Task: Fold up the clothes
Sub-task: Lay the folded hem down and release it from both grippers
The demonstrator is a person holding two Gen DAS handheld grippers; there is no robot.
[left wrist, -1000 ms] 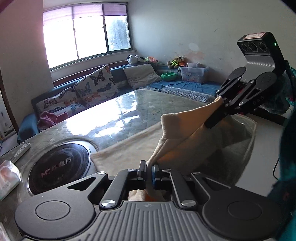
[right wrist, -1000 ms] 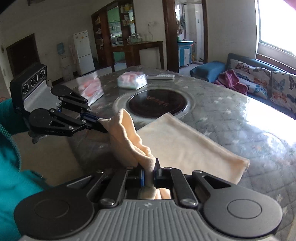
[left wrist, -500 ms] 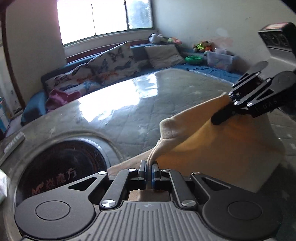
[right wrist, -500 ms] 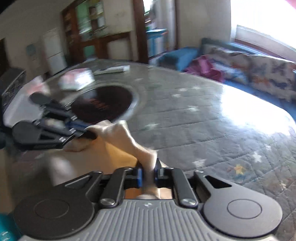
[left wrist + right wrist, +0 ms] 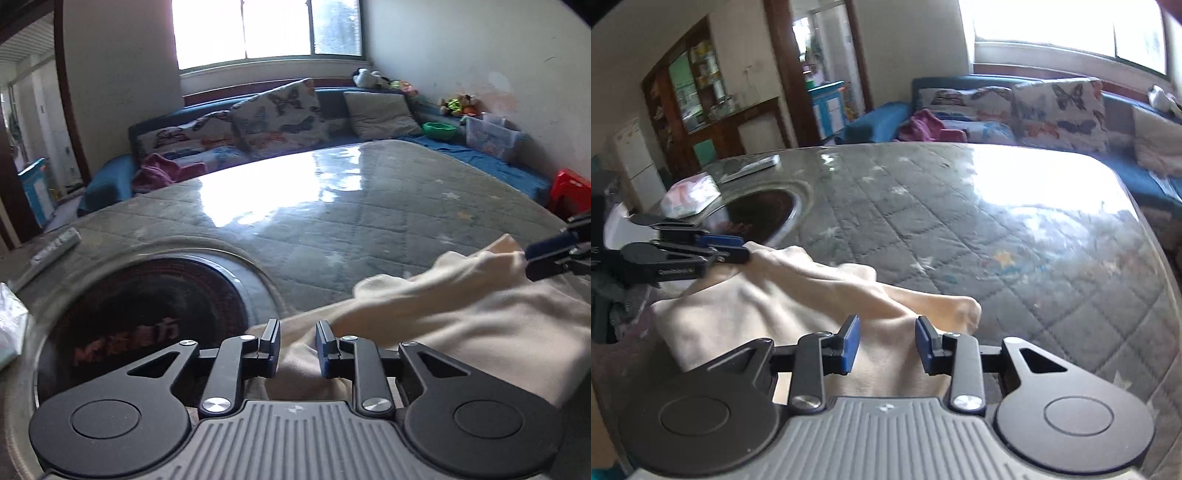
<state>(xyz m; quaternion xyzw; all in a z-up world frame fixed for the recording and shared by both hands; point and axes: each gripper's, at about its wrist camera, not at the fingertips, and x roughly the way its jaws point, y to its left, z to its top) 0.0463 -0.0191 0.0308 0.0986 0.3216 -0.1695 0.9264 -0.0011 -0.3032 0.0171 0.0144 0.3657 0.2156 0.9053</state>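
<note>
Quilted glass-topped worktop (image 5: 369,221) carries cream garment (image 5: 461,325), doubled over near inset black burner (image 5: 147,314). Left tongs (image 5: 297,345) and right tongs (image 5: 886,345) both opening, fabric between pads, released. Fold step likely just laid; next: withdraw, regrip for second fold. Garment's near edge hidden beneath tongs.
</note>
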